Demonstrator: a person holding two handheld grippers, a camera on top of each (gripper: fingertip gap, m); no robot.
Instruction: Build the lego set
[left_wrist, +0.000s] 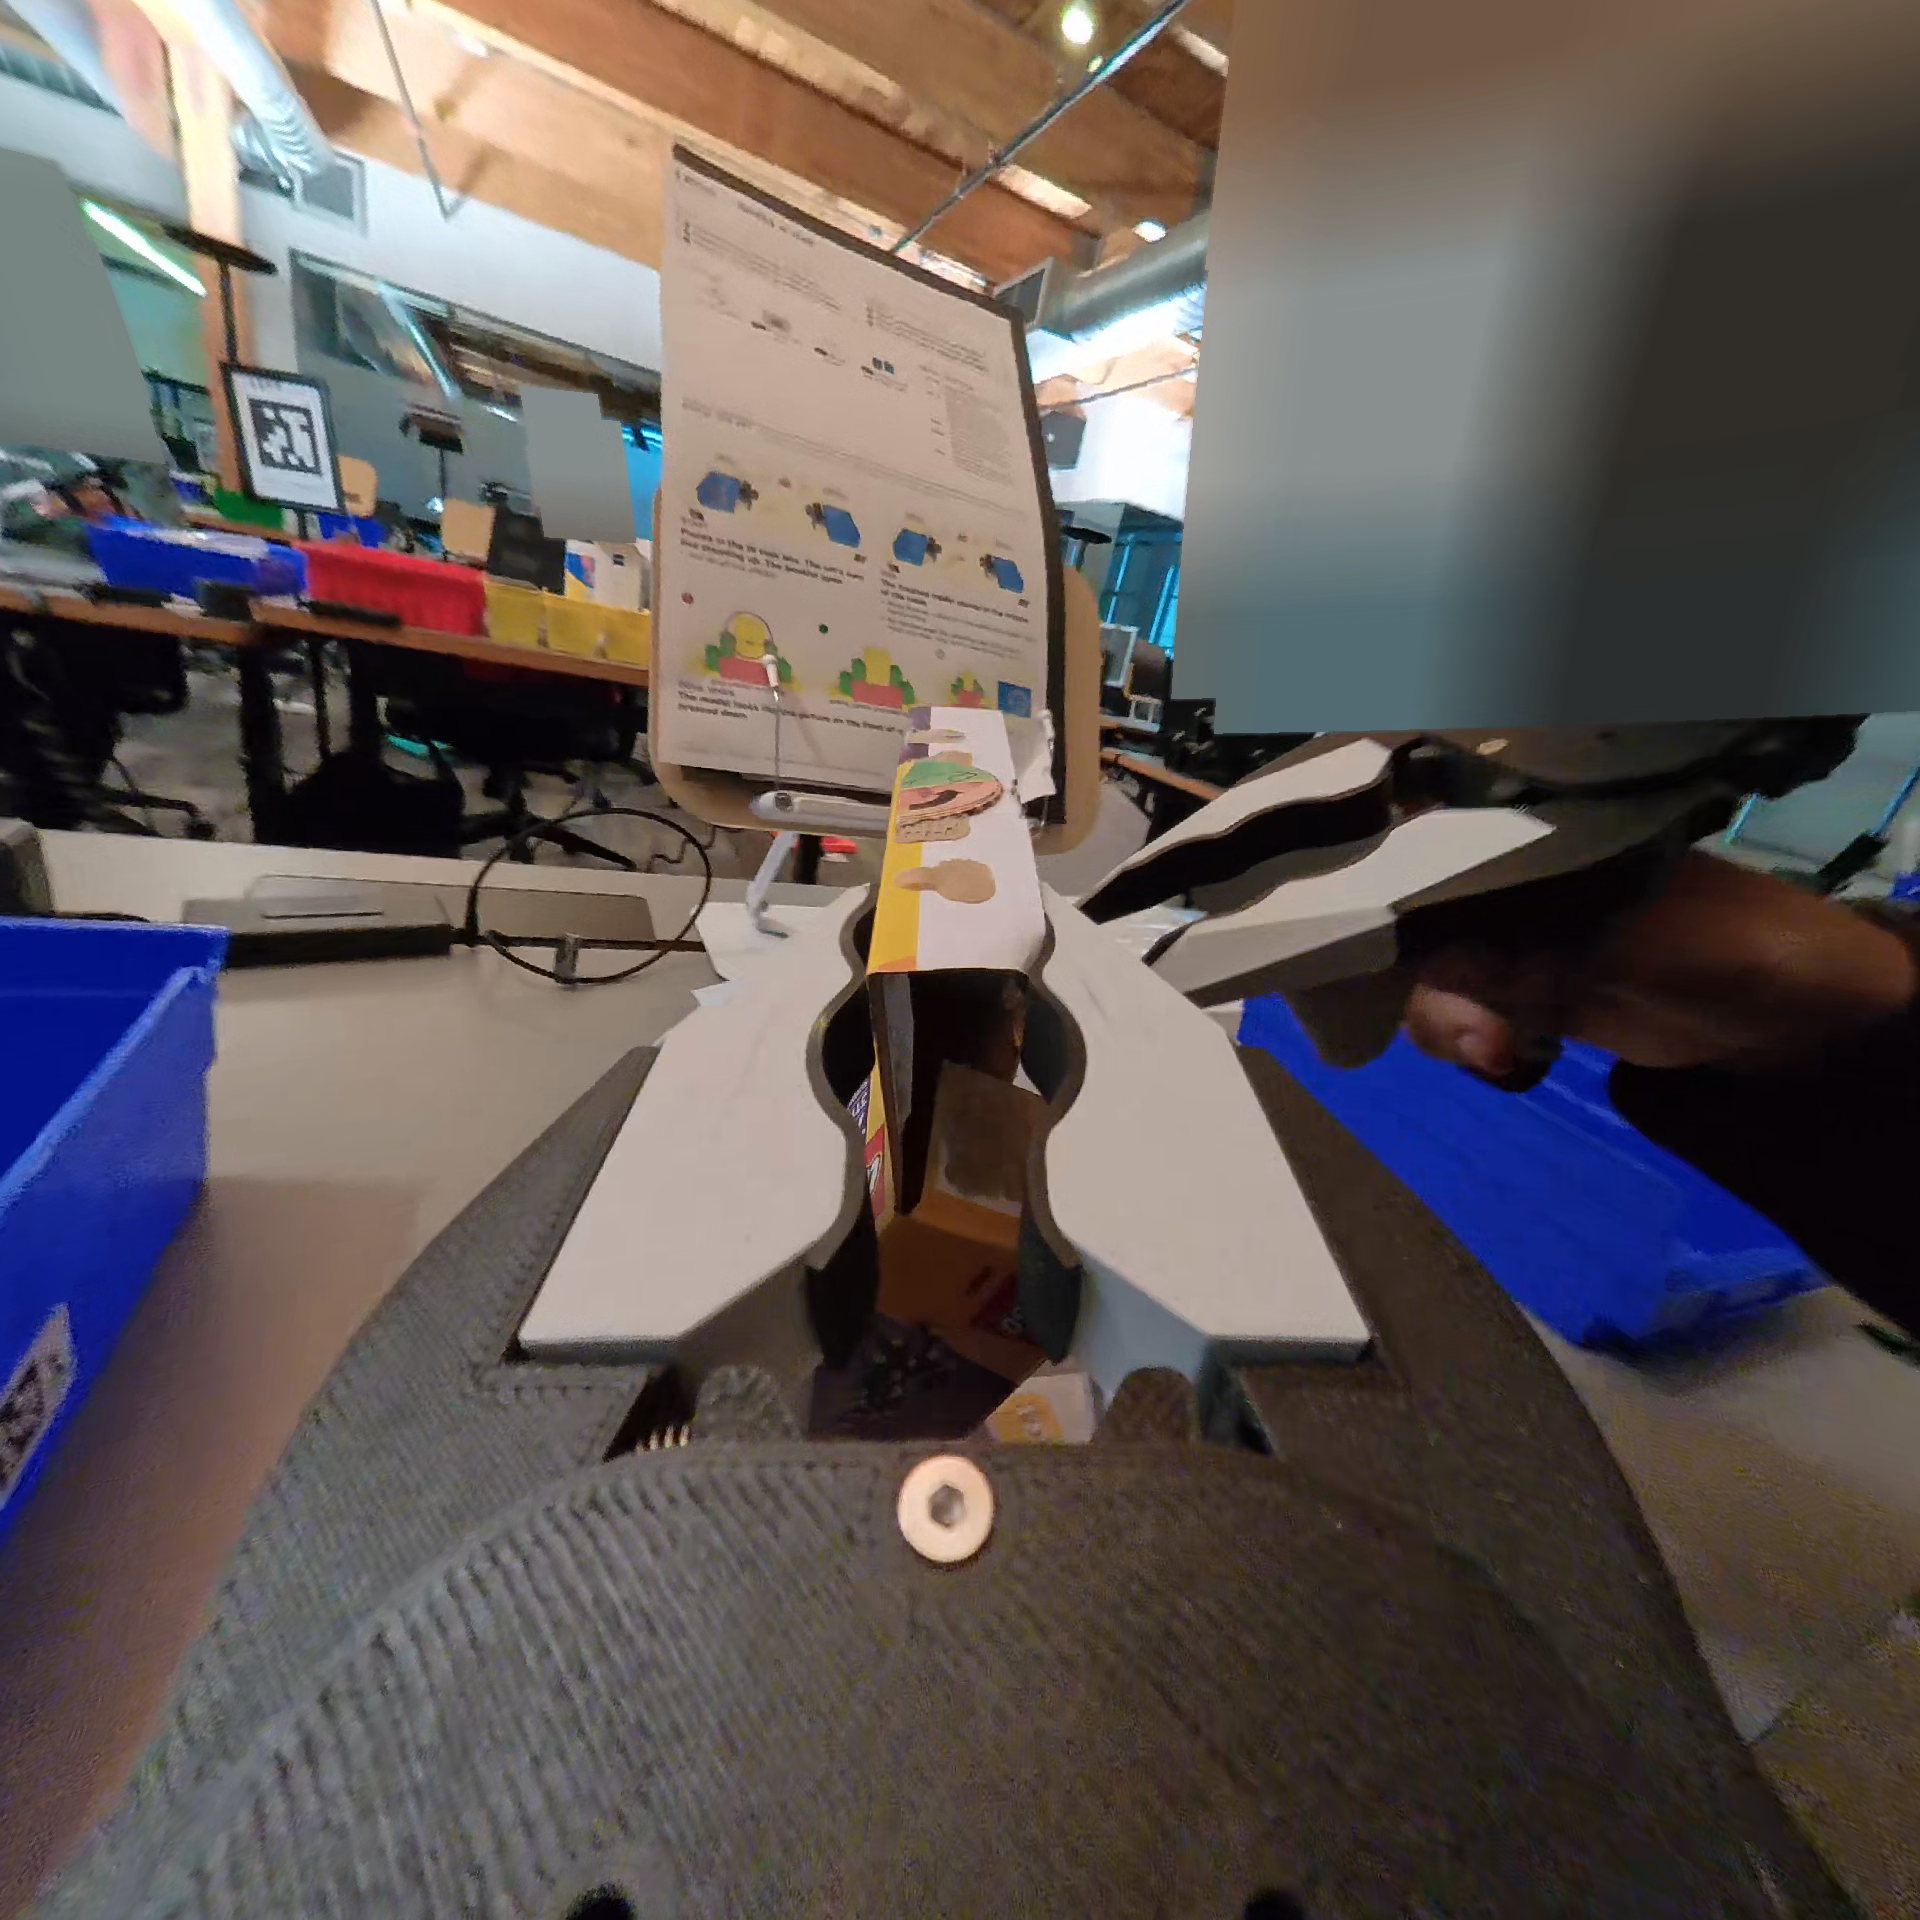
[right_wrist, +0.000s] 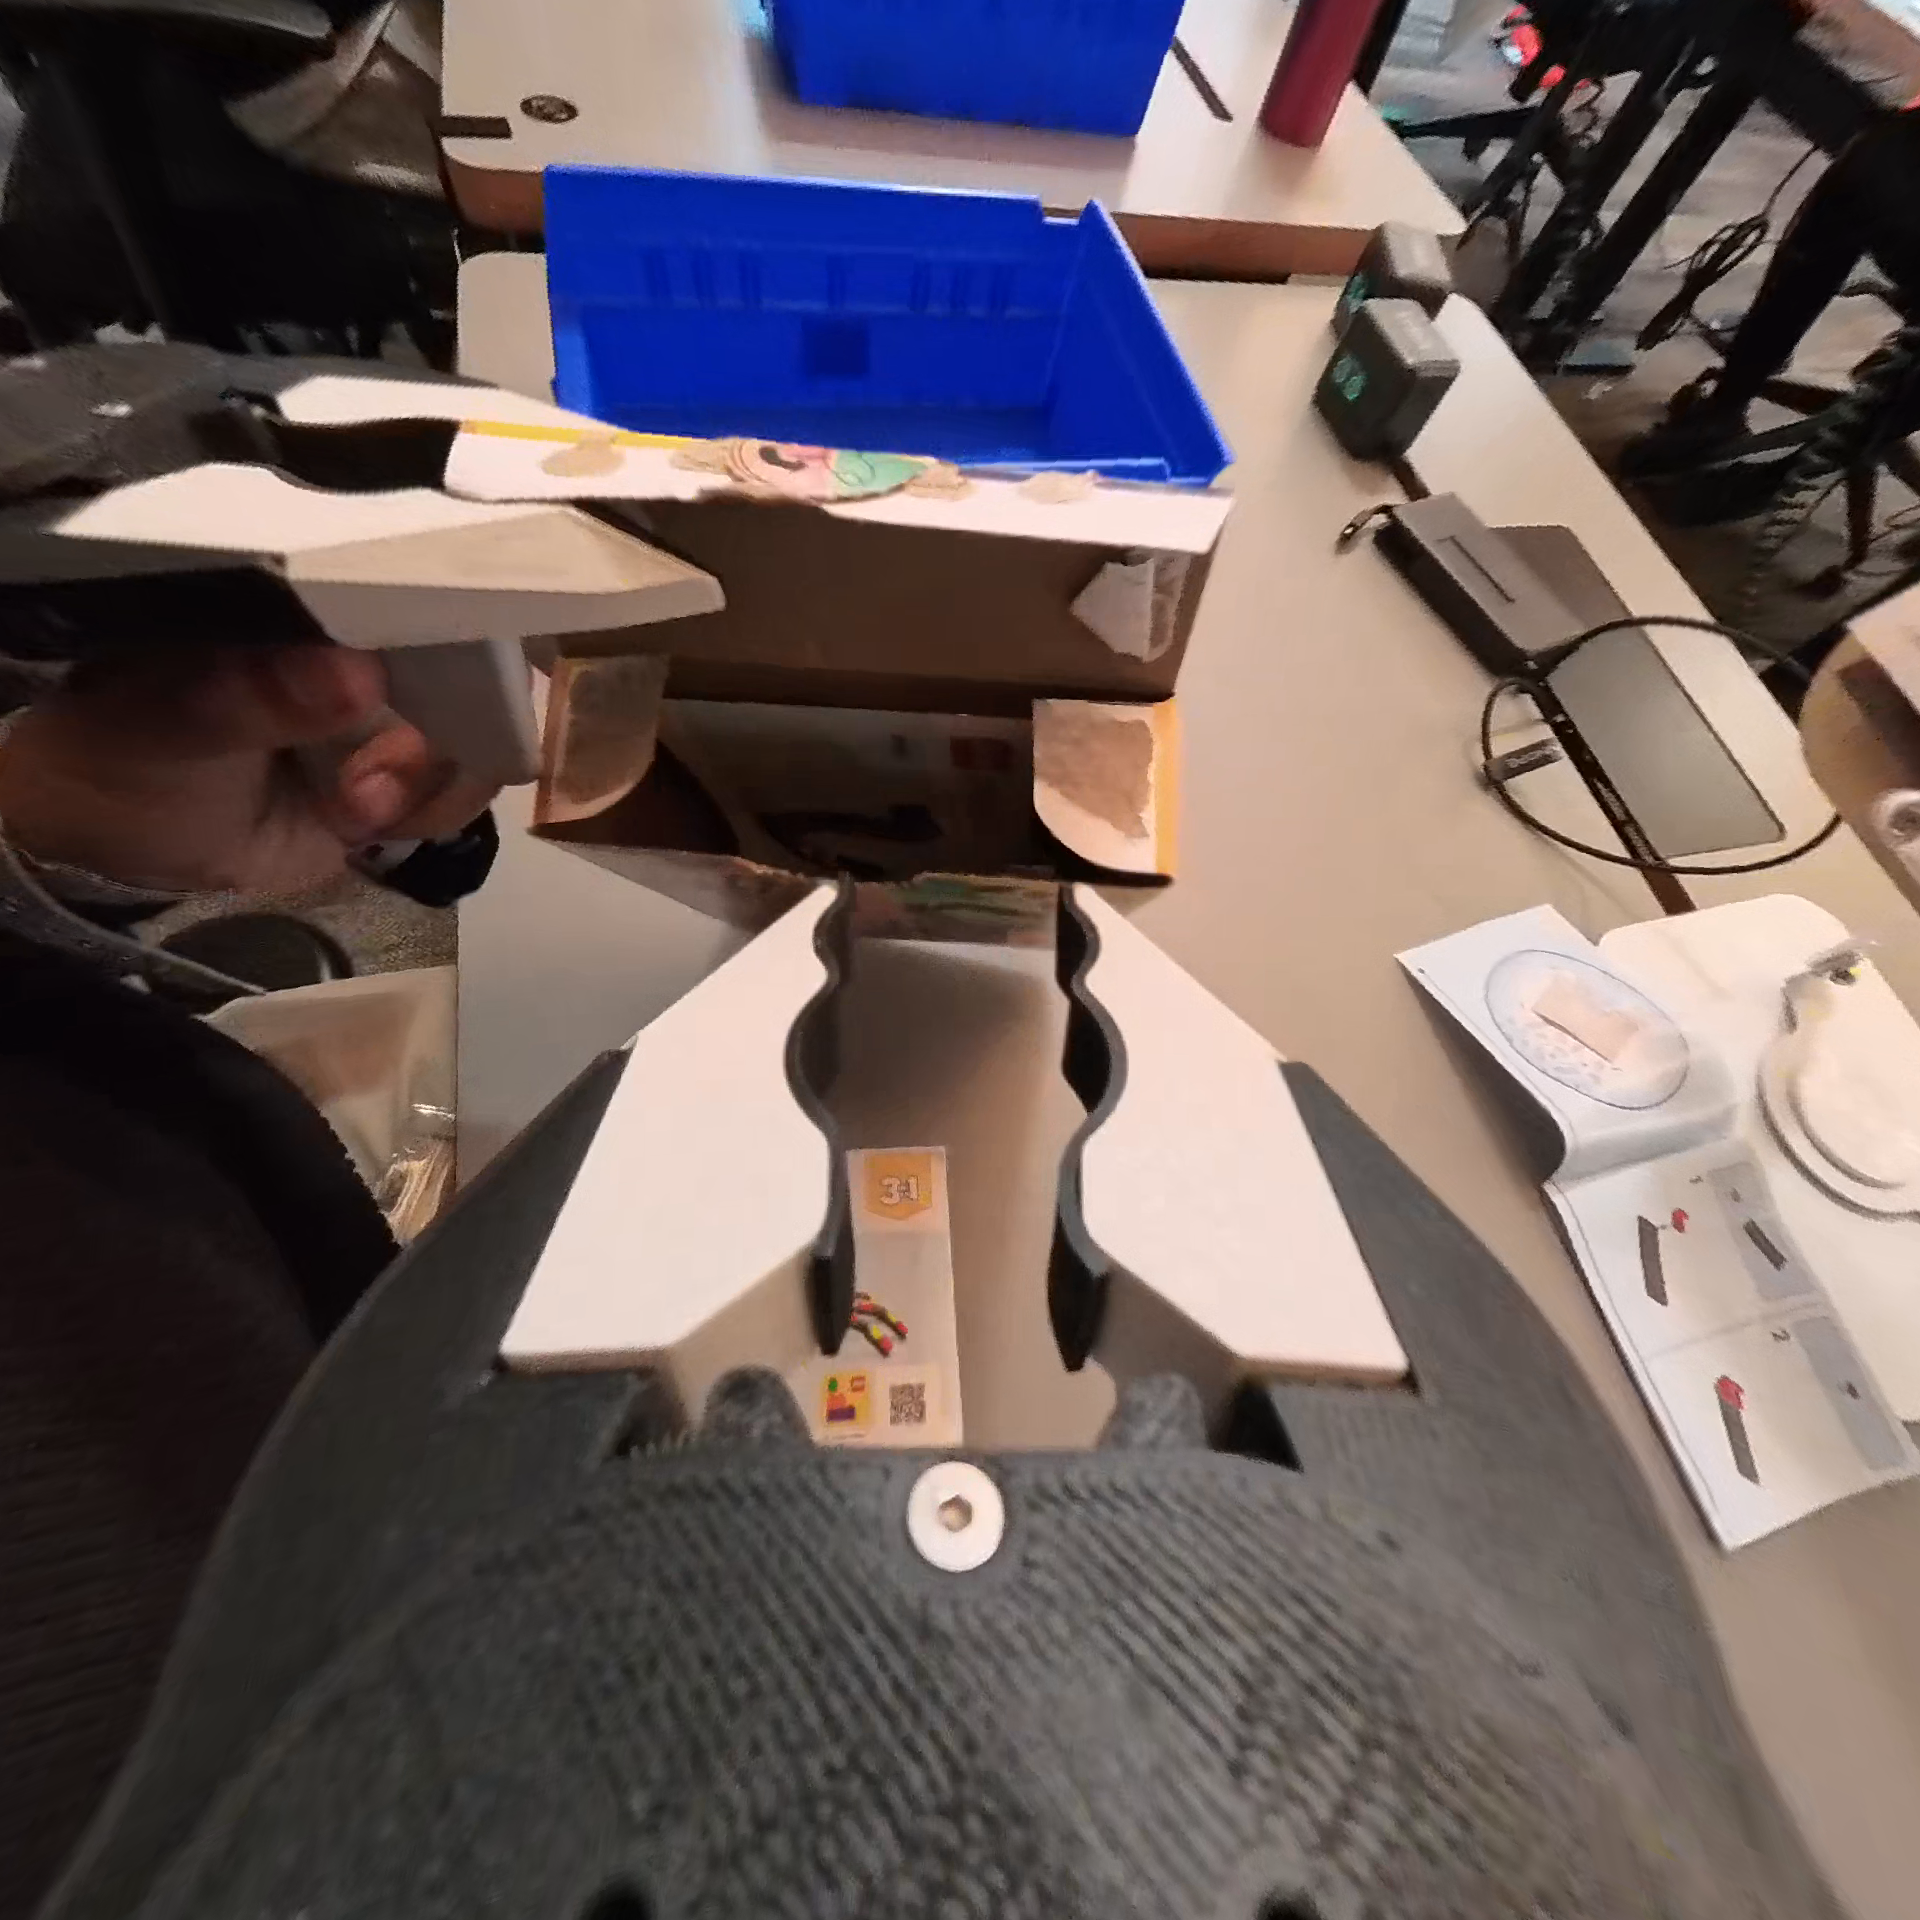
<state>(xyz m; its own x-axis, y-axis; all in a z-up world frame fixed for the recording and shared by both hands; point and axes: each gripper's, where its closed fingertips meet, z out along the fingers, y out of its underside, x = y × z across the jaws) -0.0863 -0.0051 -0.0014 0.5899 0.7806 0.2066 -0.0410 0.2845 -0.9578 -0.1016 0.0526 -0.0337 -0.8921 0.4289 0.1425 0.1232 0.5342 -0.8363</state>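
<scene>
Left gripper (left_wrist: 951, 925) gripping box flap (left_wrist: 956, 831), right gripper (right_wrist: 951, 904) empty

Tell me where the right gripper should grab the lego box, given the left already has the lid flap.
A judgement: take the box's lower front wall, coming from the open end the right gripper already faces. The left gripper clamps the lid flap at one side, so the body hangs free; that thin front edge sits at the open right fingertips. Avoid the torn side flaps.
</scene>
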